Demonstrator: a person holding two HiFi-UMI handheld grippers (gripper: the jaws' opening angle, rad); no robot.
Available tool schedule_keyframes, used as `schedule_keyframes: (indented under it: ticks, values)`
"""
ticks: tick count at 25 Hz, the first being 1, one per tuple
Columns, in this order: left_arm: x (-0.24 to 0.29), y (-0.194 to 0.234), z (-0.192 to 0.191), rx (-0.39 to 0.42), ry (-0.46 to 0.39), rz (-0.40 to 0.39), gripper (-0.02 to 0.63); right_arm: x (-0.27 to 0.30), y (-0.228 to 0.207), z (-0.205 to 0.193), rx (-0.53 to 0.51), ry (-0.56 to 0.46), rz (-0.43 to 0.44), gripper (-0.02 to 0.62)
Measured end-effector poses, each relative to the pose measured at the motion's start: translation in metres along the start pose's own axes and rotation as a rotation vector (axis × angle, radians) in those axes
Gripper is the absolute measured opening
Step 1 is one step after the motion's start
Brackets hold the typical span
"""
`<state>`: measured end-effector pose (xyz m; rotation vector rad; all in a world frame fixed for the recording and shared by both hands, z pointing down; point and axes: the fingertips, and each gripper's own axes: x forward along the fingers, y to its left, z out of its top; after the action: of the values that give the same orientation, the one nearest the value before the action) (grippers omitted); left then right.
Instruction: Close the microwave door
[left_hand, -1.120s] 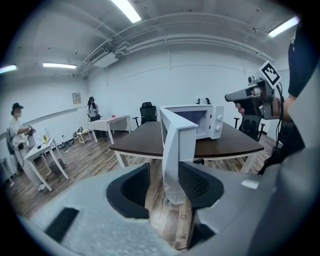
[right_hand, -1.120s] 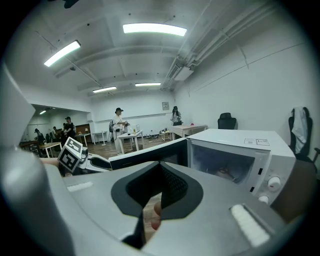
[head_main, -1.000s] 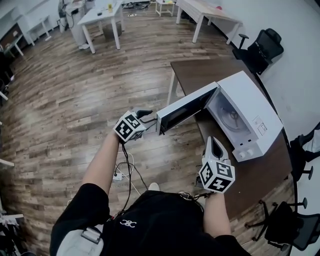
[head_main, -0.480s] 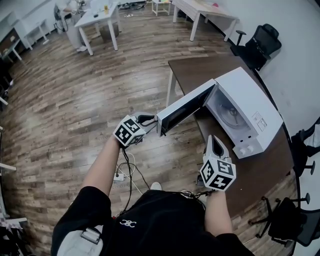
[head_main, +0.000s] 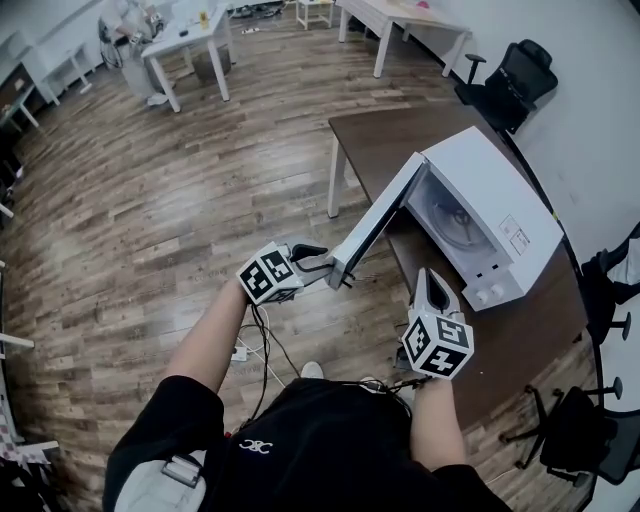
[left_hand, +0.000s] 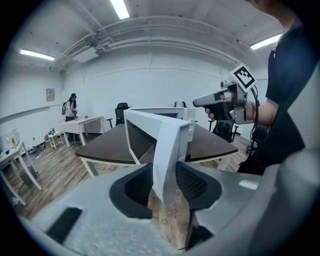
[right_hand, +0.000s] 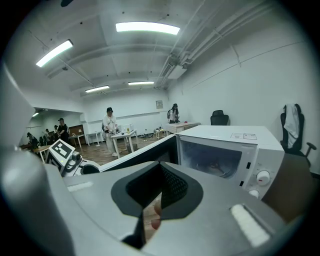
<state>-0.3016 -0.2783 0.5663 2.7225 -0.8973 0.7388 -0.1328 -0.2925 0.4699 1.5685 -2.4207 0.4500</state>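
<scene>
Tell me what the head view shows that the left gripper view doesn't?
Only the head view: the microwave's knobs and the round plate inside. Only the left gripper view: the ceiling lights. Both: the open door, its edge between the left gripper's jaws, which just opened wider, the brown table and the right gripper.

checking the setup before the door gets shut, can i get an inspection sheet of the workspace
surface: brown table, bare apart from the microwave
job's things: microwave on the table, door swung open
clutter: nothing seen
grippers: left gripper open, fingers just opening, door's free edge between them; right gripper shut, empty, near the microwave's front
cables: cable hangs from the left gripper to the floor
surroundings: wood floor, black chair, white tables
</scene>
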Motion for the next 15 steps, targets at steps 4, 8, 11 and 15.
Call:
schedule_keyframes:
  ticks: [4,8,11,15]
  values:
    - [0.017,-0.026,0.009,0.041,0.015,-0.088,0.146,-0.007,-0.016,-0.002,0.01,0.003,-0.028,0.002]
    - [0.039,-0.045,0.019,0.084,0.031,-0.143,0.163,-0.013,-0.037,-0.004,0.021,-0.001,-0.055,0.002]
    - [0.055,-0.061,0.026,0.13,0.048,-0.184,0.164,-0.02,-0.051,-0.002,0.03,-0.009,-0.079,0.002]
    - [0.072,-0.081,0.038,0.183,0.06,-0.236,0.163,-0.032,-0.069,0.002,0.042,-0.021,-0.111,0.003]
